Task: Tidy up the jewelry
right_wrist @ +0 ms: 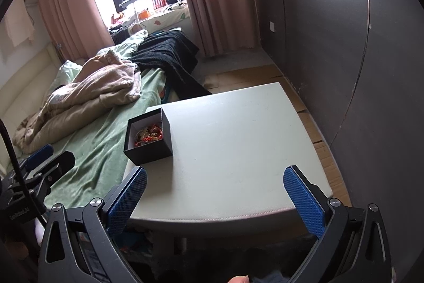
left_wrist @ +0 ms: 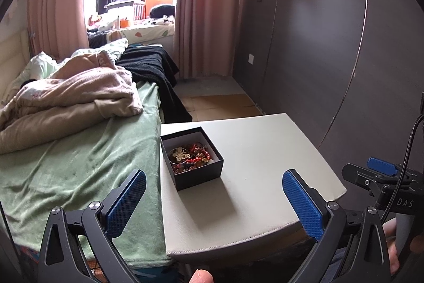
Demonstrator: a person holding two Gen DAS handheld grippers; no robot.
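Observation:
A small black open box (left_wrist: 191,158) stands on the left part of a white table (left_wrist: 254,155). It holds tangled jewelry (left_wrist: 189,156): red beads and a gold dragonfly piece. The box also shows in the right wrist view (right_wrist: 149,136), with the jewelry (right_wrist: 148,137) inside. My left gripper (left_wrist: 214,199) is open and empty, held above the table's near edge, short of the box. My right gripper (right_wrist: 215,199) is open and empty over the table's (right_wrist: 238,139) near edge, to the right of the box.
A bed with a green sheet (left_wrist: 79,169), a beige blanket (left_wrist: 71,97) and a black throw (left_wrist: 156,68) borders the table's left side. A dark wardrobe wall (left_wrist: 331,49) stands on the right. The right gripper's body (left_wrist: 384,179) shows at the left view's right edge.

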